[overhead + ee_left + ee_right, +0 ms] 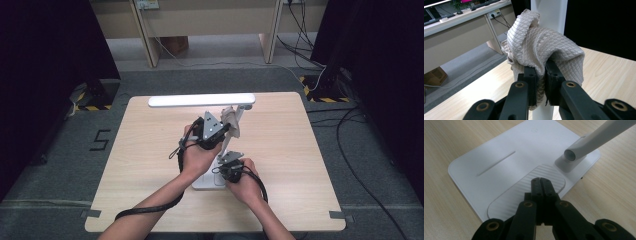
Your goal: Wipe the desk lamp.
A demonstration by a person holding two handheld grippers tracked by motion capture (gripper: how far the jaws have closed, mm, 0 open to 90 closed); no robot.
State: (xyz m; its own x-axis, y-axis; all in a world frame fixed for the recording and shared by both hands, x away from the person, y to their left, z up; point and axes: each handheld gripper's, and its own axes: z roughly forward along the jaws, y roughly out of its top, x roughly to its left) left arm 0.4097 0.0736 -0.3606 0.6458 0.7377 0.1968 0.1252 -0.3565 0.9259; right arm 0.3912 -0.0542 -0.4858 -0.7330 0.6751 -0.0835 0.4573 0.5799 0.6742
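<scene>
we have the left hand-held gripper (227, 129) clamped on a beige quilted cloth (541, 47), fabric bunched up over the jaw tips. cloth sits right against the white arm (549, 12) of the desk lamp (202, 100), up off the surface (150, 150), roughly mid-height on the arm; whether it actually presses on the arm we cannot tell. in the high view the cloth (231, 121) is just under the lamp's light bar, near its right end. our right hand-held gripper (541, 181) is fully closed with nothing between the jaws, tips down on the ribbed pad of the lamp base (506, 162), just in front of the arm's socket. base lies flat on the surface at the near middle, between both forearms.
</scene>
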